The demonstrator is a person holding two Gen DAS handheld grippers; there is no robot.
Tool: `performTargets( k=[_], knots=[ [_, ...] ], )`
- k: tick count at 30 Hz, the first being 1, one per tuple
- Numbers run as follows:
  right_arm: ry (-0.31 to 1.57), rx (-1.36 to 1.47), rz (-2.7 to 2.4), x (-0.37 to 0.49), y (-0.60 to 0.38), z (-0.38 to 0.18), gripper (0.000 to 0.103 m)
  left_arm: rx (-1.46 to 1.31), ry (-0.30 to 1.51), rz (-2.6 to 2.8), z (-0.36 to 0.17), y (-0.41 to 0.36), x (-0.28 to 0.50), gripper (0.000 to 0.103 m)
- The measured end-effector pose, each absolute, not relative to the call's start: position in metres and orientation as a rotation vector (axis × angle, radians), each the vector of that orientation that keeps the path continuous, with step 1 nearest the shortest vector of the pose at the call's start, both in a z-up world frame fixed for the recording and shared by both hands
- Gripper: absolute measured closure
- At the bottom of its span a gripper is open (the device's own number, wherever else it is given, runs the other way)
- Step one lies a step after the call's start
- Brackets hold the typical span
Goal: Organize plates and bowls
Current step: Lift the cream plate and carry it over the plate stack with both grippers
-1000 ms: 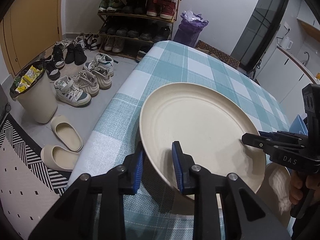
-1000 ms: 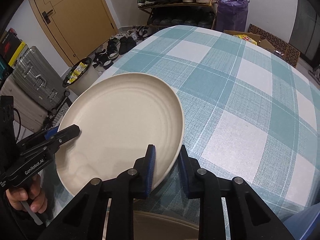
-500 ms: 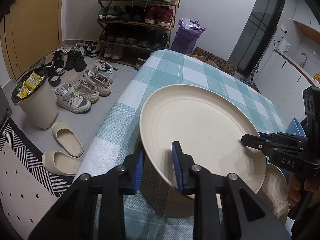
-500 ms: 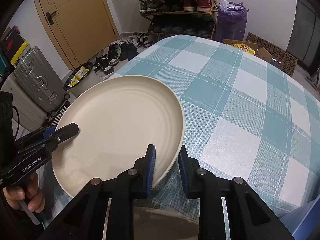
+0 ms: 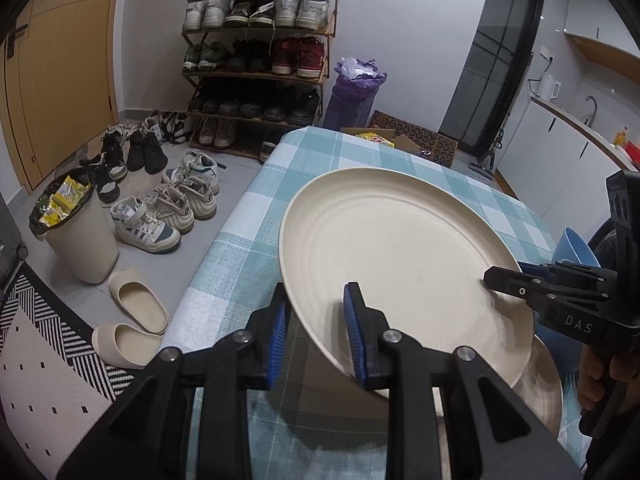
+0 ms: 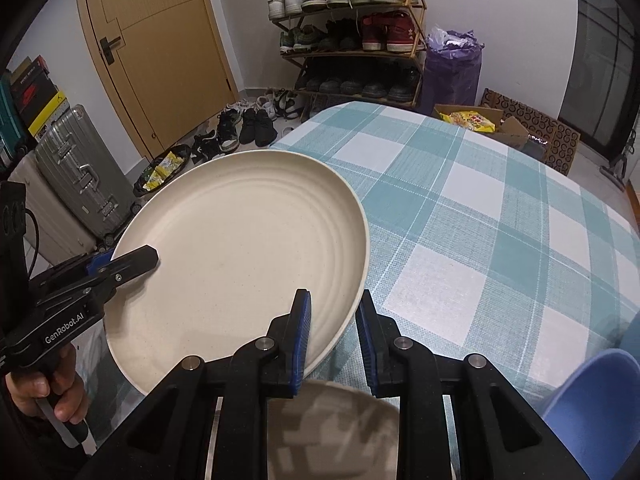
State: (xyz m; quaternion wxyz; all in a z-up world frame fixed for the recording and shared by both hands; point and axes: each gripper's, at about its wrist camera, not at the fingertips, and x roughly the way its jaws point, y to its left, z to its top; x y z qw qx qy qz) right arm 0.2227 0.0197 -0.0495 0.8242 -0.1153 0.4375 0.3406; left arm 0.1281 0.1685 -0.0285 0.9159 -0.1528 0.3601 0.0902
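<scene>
A large cream plate (image 5: pixel 404 264) (image 6: pixel 240 264) hangs in the air above the checked table, held at opposite rims. My left gripper (image 5: pixel 316 332) is shut on its near-left rim; it shows in the right wrist view (image 6: pixel 120 260). My right gripper (image 6: pixel 332 336) is shut on the other rim; it shows in the left wrist view (image 5: pixel 508 276). A second cream plate (image 5: pixel 544 384) (image 6: pixel 336 424) lies on the table under the lifted one. A blue bowl (image 5: pixel 576 248) (image 6: pixel 600 412) stands to the right of it.
The table with a teal and white checked cloth (image 6: pixel 480 216) stretches ahead. On the floor to the left are shoes (image 5: pixel 168 204), a bin (image 5: pixel 76 236), slippers (image 5: pixel 136 304) and suitcases (image 6: pixel 84 176). A shoe rack (image 5: pixel 256 52) stands by the far wall.
Both grippers have lifted the large plate higher above the table, and the views now look further into the room. The lower plate and the blue bowl show more.
</scene>
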Motion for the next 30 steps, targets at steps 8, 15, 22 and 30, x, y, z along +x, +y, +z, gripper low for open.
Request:
performTargets(
  k=[8, 15, 22, 30],
  knots=[
    [0.895, -0.219, 0.708, 0.208, -0.006, -0.035, 0.08, -0.276, 0.717, 0.163, -0.015, 0.146, 0.119, 0.078],
    [0.882, -0.206, 0.69, 0.191, -0.026, -0.027, 0.08, -0.255, 0.699, 0.14, -0.01, 0.13, 0.107, 0.078],
    [0.871, -0.209, 0.661, 0.172, -0.042, -0.026, 0.08, -0.229, 0.678, 0.114, -0.007, 0.115, 0.095, 0.078],
    [0.865, -0.21, 0.629, 0.152, -0.058, -0.028, 0.08, -0.209, 0.675, 0.08, -0.009, 0.103, 0.085, 0.078]
  ],
)
